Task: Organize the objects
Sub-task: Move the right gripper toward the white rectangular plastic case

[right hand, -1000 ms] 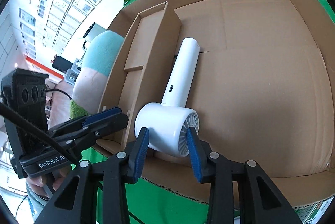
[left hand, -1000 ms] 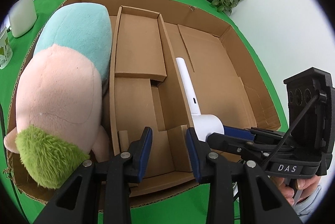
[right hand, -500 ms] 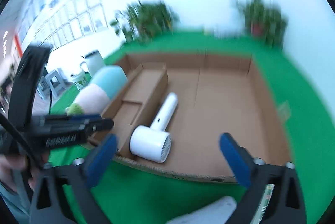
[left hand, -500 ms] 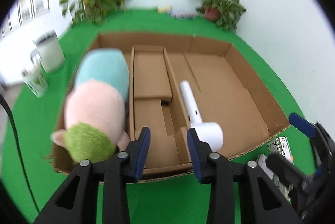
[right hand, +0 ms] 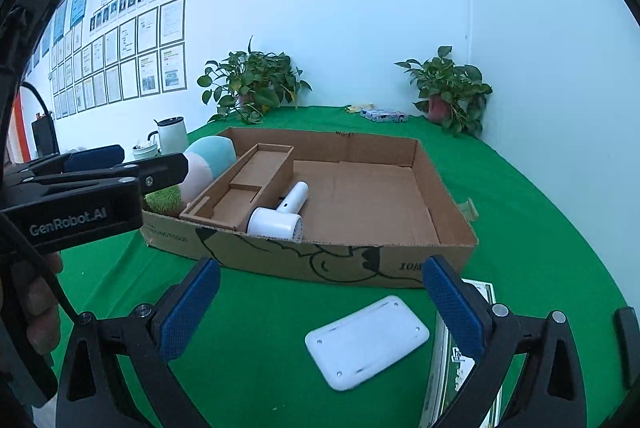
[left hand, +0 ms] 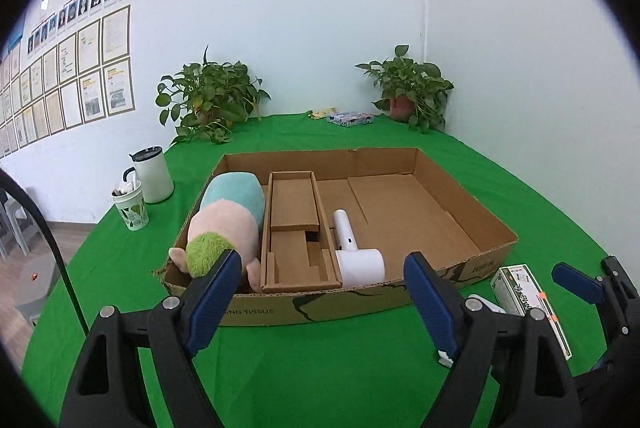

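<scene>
A shallow cardboard box (left hand: 472, 224) (right hand: 436, 188) sits on the green table. Inside it lie a white hair dryer (left hand: 356, 256) (right hand: 280, 216) beside a cardboard insert (left hand: 294, 228) (right hand: 240, 188), and a pastel plush toy (left hand: 224, 224) (right hand: 200, 168) at the left. My left gripper (left hand: 324, 304) is open and empty, in front of the box. My right gripper (right hand: 320, 308) is open and empty above a flat white device (right hand: 366, 342) on the table. A green and white carton (left hand: 528, 304) (right hand: 444, 368) lies at the right.
A white kettle (left hand: 152, 174) and a patterned cup (left hand: 130, 208) stand left of the box. Two potted plants (left hand: 208, 100) (left hand: 412, 96) and a small packet (left hand: 350, 118) are at the back by the wall. The table drops off at the left.
Both grippers pulled back out of the box toward the table's near edge. The right gripper let go of the hair dryer and opened wide; the left gripper opened too.
</scene>
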A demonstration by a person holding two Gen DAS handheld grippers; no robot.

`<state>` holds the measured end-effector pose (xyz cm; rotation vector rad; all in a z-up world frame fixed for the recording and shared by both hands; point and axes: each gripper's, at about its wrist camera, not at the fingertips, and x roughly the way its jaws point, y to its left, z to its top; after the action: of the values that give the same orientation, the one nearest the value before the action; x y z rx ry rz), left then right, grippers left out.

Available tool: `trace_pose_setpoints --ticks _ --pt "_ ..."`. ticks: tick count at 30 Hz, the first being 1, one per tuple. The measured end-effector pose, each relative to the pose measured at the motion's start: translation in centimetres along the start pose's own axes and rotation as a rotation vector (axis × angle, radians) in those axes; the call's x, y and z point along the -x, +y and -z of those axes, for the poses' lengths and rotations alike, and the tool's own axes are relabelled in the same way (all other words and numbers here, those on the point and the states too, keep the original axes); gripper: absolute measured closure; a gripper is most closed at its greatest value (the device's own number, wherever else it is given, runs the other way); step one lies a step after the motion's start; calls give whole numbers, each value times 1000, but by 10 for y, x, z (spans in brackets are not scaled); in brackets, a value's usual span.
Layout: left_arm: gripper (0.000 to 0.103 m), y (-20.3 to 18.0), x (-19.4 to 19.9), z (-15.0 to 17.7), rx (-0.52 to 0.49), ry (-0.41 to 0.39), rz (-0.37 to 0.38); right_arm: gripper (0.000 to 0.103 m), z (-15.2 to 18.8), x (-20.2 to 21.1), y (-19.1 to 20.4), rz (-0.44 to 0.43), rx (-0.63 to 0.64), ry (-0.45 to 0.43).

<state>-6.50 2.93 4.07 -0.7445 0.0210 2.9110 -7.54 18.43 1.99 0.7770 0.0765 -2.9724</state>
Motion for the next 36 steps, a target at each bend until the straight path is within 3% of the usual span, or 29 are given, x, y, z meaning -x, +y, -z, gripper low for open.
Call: trace_pose_setpoints --ticks 12,36 --pt "20 -1 8 15 -4 24 -15 1 15 18 -10 -8 -22 0" --pt "24 0 -16 28 20 95 39 1 21 1 -14 12 -52 66"
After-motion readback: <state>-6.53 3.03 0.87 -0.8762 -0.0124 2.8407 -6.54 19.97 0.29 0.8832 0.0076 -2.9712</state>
